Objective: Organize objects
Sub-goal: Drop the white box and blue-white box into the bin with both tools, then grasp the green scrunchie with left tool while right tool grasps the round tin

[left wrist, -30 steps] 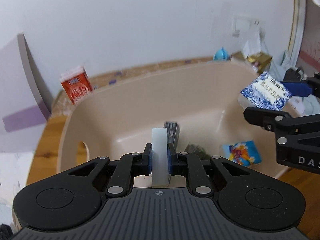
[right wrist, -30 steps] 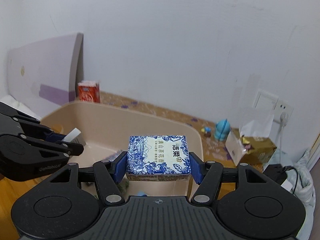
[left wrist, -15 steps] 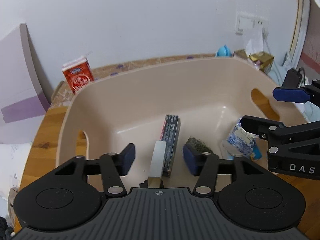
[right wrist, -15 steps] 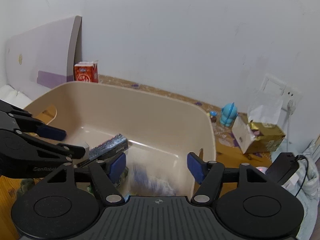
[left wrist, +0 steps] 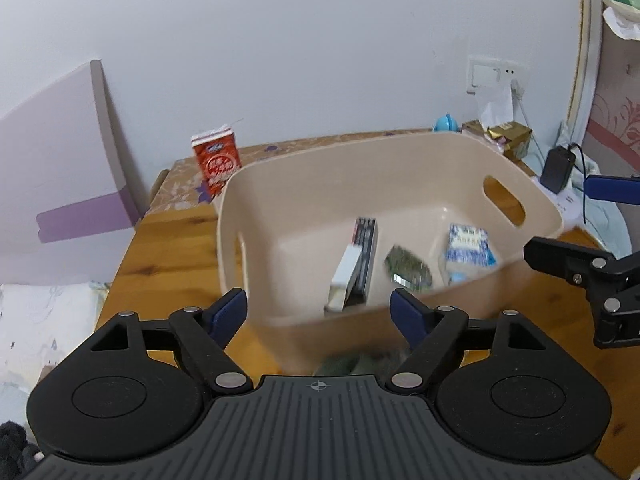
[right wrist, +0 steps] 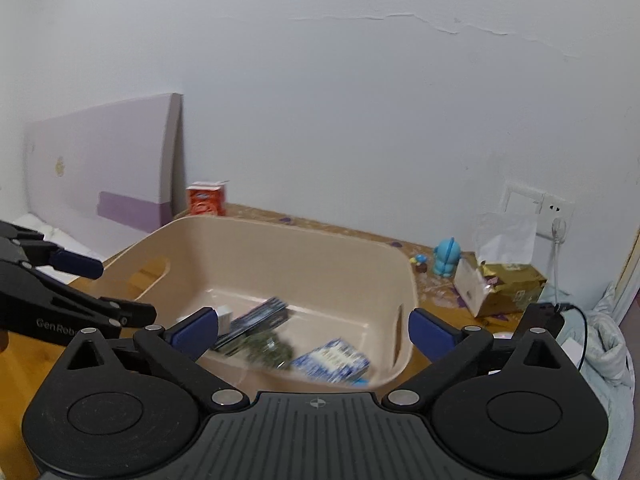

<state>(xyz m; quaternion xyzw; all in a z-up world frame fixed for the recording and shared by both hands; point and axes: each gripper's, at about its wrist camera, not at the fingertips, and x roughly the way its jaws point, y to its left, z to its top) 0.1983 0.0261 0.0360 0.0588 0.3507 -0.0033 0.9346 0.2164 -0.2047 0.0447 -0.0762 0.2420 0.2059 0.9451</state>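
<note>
A beige plastic bin [left wrist: 304,184] [right wrist: 320,252] stands on the wooden table. Inside lie a white box [left wrist: 345,270] against a dark flat box [left wrist: 366,244] [right wrist: 256,320], a green packet [left wrist: 408,268] [right wrist: 266,350] and a blue-and-white tissue pack [left wrist: 468,246] [right wrist: 332,360]. My left gripper [left wrist: 320,310] is open and empty, just in front of the bin's near wall. My right gripper [right wrist: 314,330] is open and empty, above the bin's near right corner.
A red carton [left wrist: 217,162] [right wrist: 206,199] stands behind the bin by the wall. A purple-and-white board [left wrist: 60,160] leans at the left. A blue toy [right wrist: 446,258], a gold tissue box [right wrist: 504,286] and a black charger [left wrist: 558,168] sit at the right.
Both grippers opened and let go: the white box and the tissue pack now lie in the bin. Both grippers have pulled back and up from the bin.
</note>
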